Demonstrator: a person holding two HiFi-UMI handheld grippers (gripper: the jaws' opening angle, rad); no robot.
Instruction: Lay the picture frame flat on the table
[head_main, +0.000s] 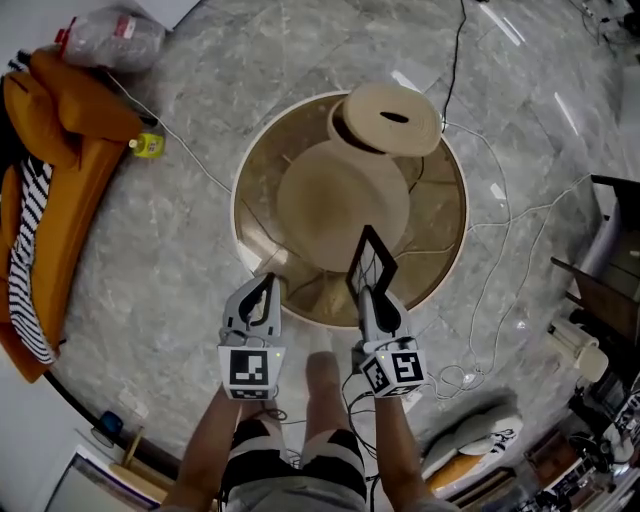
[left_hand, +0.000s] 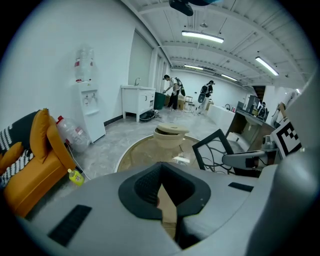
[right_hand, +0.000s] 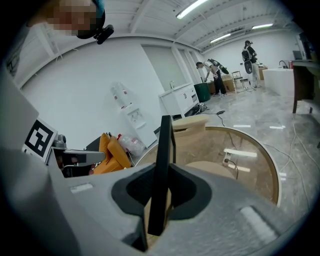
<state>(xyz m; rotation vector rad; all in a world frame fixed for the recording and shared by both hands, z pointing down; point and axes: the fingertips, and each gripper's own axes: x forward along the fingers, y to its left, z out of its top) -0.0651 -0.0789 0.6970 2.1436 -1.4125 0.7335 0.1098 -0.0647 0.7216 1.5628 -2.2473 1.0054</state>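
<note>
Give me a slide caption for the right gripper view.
Right tool grips black picture frame edge-on, round table beyond.

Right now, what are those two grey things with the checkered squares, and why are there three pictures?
They are two pinching tools, one in each of a person's hands. One picture comes from a camera on the person's head, looking down. The other two come from small cameras riding on the tools. The left gripper is closed with nothing in it. The right gripper pinches a black picture frame and holds it up on its edge, over the near side of a round table. At the table's far side sits a round tan thing with a slot on top. I can't tell what it is.
</note>
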